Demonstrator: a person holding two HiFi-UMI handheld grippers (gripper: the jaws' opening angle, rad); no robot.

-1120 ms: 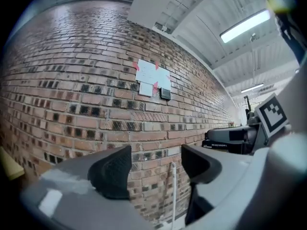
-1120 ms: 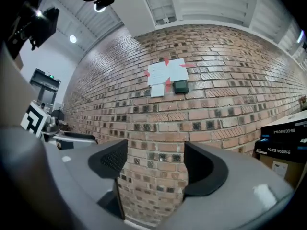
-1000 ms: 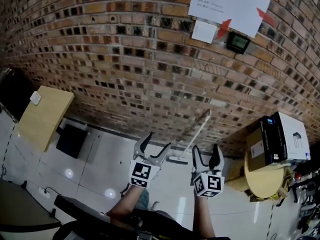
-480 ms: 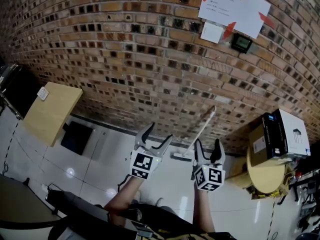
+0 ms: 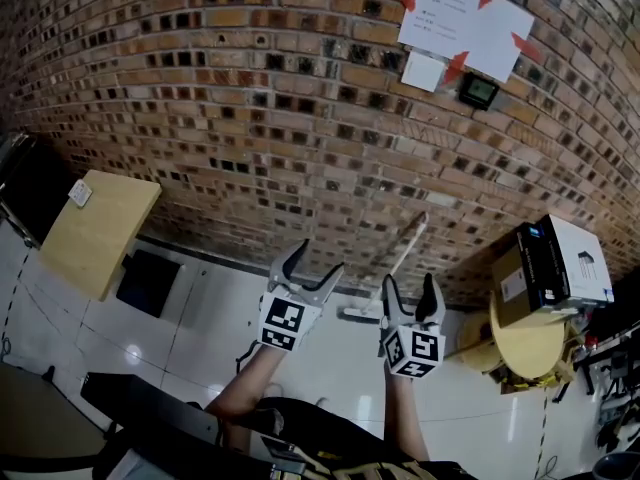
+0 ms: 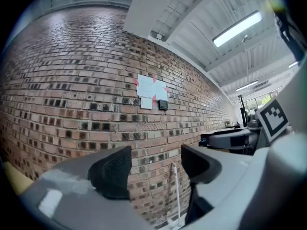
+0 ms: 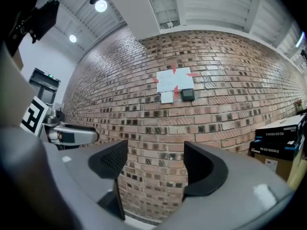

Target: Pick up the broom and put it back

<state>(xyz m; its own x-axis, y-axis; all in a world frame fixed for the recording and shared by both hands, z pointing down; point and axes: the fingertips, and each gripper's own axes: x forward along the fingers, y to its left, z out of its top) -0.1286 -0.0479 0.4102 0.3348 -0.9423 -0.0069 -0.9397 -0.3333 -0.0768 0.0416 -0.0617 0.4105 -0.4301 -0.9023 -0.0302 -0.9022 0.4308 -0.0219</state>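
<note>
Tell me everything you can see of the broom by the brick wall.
The broom has a long, thin, pale handle and a flat, light head. It stands tilted, its head on the white floor and the top of its handle leaning against the brick wall. Nothing else touches it. Its material cannot be told.
</note>
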